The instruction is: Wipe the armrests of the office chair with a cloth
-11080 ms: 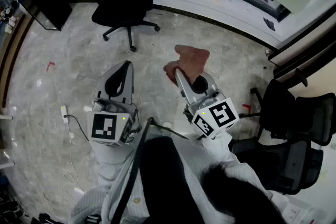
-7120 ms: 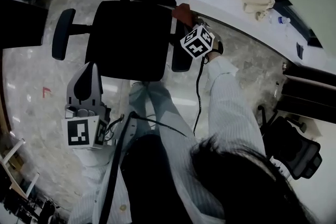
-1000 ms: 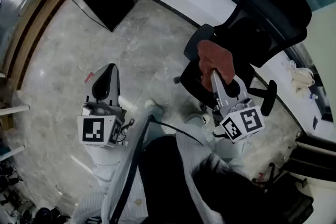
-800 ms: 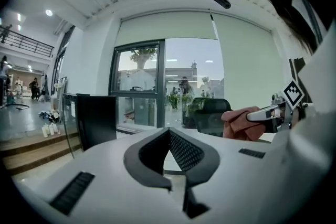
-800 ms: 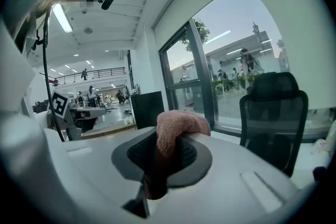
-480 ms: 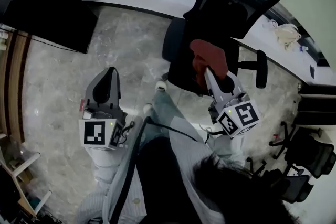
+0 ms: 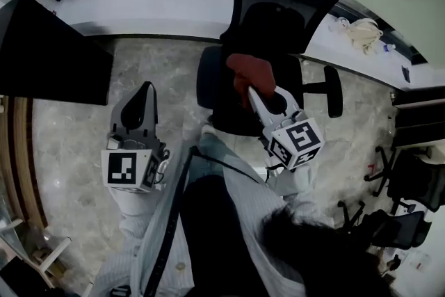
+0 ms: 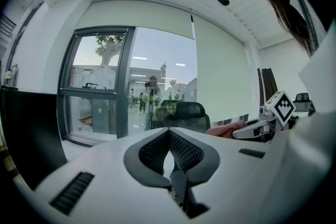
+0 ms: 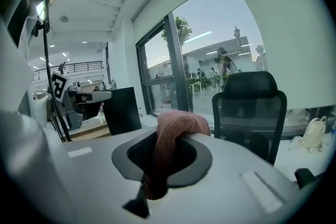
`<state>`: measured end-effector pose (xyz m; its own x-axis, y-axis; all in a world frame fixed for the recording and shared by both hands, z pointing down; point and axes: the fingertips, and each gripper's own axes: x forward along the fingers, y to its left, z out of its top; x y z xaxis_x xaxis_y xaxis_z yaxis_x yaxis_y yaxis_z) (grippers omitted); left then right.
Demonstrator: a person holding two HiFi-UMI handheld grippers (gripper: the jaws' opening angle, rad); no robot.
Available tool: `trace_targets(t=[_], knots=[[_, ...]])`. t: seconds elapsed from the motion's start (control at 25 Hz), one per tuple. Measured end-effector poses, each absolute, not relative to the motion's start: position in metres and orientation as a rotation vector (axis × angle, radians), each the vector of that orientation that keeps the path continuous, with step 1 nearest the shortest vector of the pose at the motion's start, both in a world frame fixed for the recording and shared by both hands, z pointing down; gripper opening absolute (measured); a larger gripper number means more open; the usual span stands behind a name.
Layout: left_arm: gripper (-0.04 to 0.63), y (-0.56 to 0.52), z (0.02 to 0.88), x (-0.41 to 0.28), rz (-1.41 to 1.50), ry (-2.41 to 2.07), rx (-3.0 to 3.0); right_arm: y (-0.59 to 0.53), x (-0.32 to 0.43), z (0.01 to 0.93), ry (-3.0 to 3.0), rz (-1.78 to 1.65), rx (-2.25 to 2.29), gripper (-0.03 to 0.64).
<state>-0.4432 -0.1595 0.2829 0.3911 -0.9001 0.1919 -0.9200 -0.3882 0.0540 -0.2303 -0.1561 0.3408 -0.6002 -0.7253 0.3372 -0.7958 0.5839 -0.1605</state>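
A black office chair (image 7: 278, 17) stands just ahead of me, its seat facing me. One armrest (image 7: 206, 77) is on the left of the seat, the other armrest (image 7: 335, 90) on the right. My right gripper (image 7: 252, 92) hovers over the seat's front, shut on a reddish-brown cloth (image 7: 249, 71) that droops from its jaws. The right gripper view shows the cloth (image 9: 176, 126) folded over the right gripper (image 9: 161, 139), with the chair (image 9: 251, 107) beyond. My left gripper (image 7: 144, 92) hangs over the floor left of the chair, shut and holding nothing; the left gripper (image 8: 169, 134) shows its pads closed.
A black cabinet (image 7: 49, 52) stands at the left against the white window ledge (image 7: 139, 10). A beige bag (image 7: 363, 31) lies on the ledge at the right. More black chairs (image 7: 410, 184) crowd the right side. Marble floor (image 7: 69, 142) lies under my left gripper.
The chair has swung from the upper right to straight ahead in the view. My right gripper still carries the cloth, now over the seat front. The left gripper stays shut.
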Motion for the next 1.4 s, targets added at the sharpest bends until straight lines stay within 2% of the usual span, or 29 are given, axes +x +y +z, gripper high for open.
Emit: trace_targets(t=[0.44,0.92,1.12,1.4], knots=[[0.003,-0.193,0.284,-0.442,0.214,-1.604,2.463,-0.198,-0.226,0.383,-2.492,0.530,1.276,0.032],[0.003,-0.193,0.354,-0.493,0.340,-1.631,2.273,-0.353,-0.274,0.557,-2.245,0.856,1.141,0.032],[0.003,-0.193,0.361,-0.507,0.363,-1.655,2.239,-0.331,-0.286,0.621,-2.038,0.978,0.988,0.032],[0.003,-0.205,0.355,-0.505,0.303,-1.633,2.268,-0.251,-0.305,0.612,-2.023,1.004,0.784,0.032]])
